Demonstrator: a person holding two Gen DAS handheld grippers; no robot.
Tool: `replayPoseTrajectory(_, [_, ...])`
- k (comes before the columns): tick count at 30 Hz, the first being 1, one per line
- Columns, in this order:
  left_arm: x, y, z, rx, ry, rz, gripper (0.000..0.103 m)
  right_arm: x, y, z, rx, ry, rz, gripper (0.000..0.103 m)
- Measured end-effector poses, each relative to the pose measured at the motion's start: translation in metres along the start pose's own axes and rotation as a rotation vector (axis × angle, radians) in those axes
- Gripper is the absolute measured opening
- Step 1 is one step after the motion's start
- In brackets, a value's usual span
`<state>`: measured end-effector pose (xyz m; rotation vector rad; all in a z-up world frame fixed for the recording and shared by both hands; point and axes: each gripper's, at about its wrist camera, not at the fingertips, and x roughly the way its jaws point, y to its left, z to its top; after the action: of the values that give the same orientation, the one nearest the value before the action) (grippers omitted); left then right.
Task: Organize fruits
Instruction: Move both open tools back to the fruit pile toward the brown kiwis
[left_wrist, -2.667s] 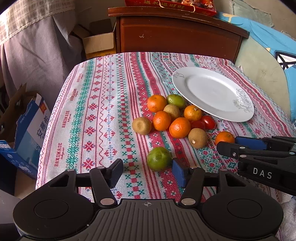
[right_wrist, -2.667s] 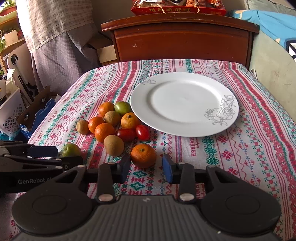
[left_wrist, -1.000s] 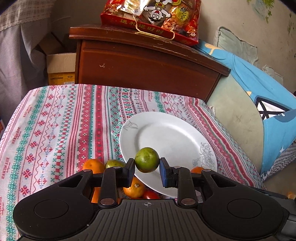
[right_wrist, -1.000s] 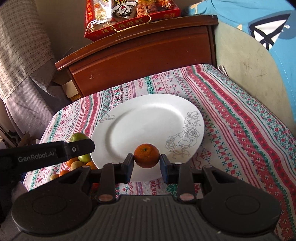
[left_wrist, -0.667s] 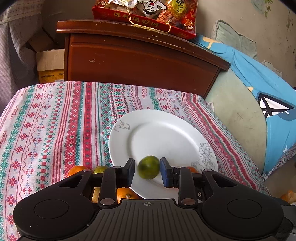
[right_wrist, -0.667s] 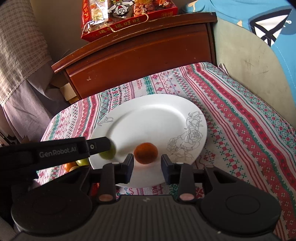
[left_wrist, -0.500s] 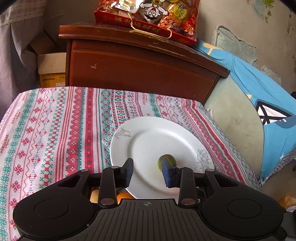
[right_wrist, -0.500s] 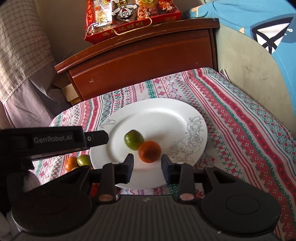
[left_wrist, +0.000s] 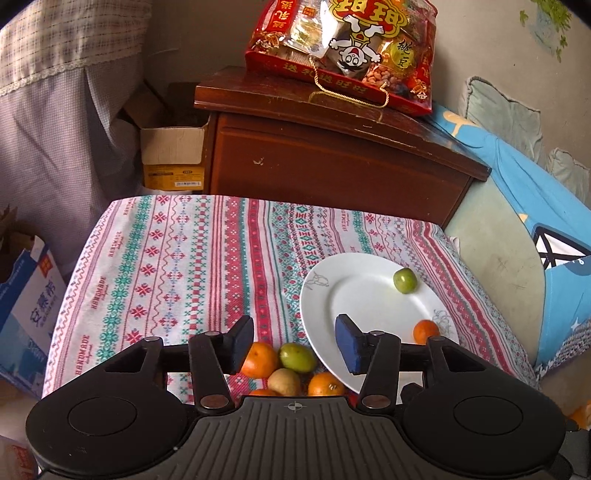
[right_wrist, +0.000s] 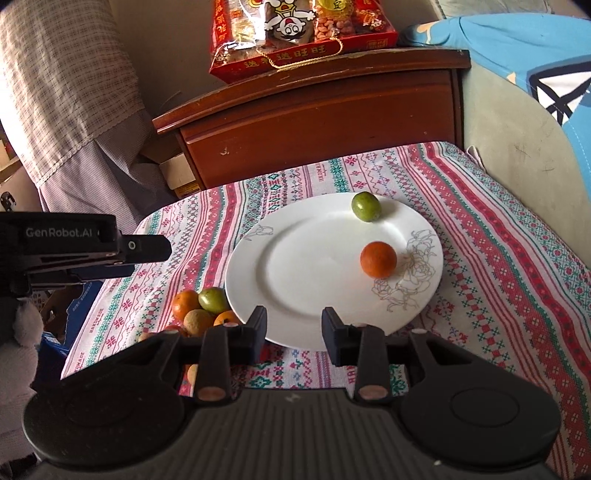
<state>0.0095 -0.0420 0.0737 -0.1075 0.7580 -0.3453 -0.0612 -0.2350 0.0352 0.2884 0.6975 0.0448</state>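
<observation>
Left wrist view: a patterned cloth (left_wrist: 177, 266) covers the bench before a wooden cabinet (left_wrist: 332, 155). The white plate (left_wrist: 354, 295) near the bench's right edge holds a green fruit (left_wrist: 405, 280) and an orange (left_wrist: 426, 331). The left tongs (left_wrist: 293, 341) are opening, empty, above the loose fruit pile (left_wrist: 288, 369).

Right wrist view: the plate (right_wrist: 303, 266) carries the green fruit (right_wrist: 365, 206) and orange (right_wrist: 378, 259), apart. The right tongs (right_wrist: 293, 328) hang released, empty, over its near rim.

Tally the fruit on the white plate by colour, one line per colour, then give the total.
Green fruit: 1
Orange fruit: 1
Total on the plate: 2
The fruit in the pile on the cloth beside the plate is partly hidden by the tools, so it is not counted.
</observation>
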Motion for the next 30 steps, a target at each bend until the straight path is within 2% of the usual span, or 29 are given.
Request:
replayPoseTrajectory(15, [-0.024, 0.038, -0.04, -0.044, 0.069, 0.1, 0.051, -0.01, 0.028, -0.027, -0.062, 0.062, 0.071, 0.034])
replayPoseTrajectory(23, [-0.02, 0.044, -0.057, -0.008, 0.116, 0.139, 0.051, -0.004, 0.039, -0.042, -0.089, 0.093, 0.078, 0.034])
replayPoseTrajectory(30, [-0.017, 0.05, -0.063, 0.023, 0.107, 0.163, 0.051, 0.007, 0.047, -0.045, -0.115, 0.092, 0.093, 0.035])
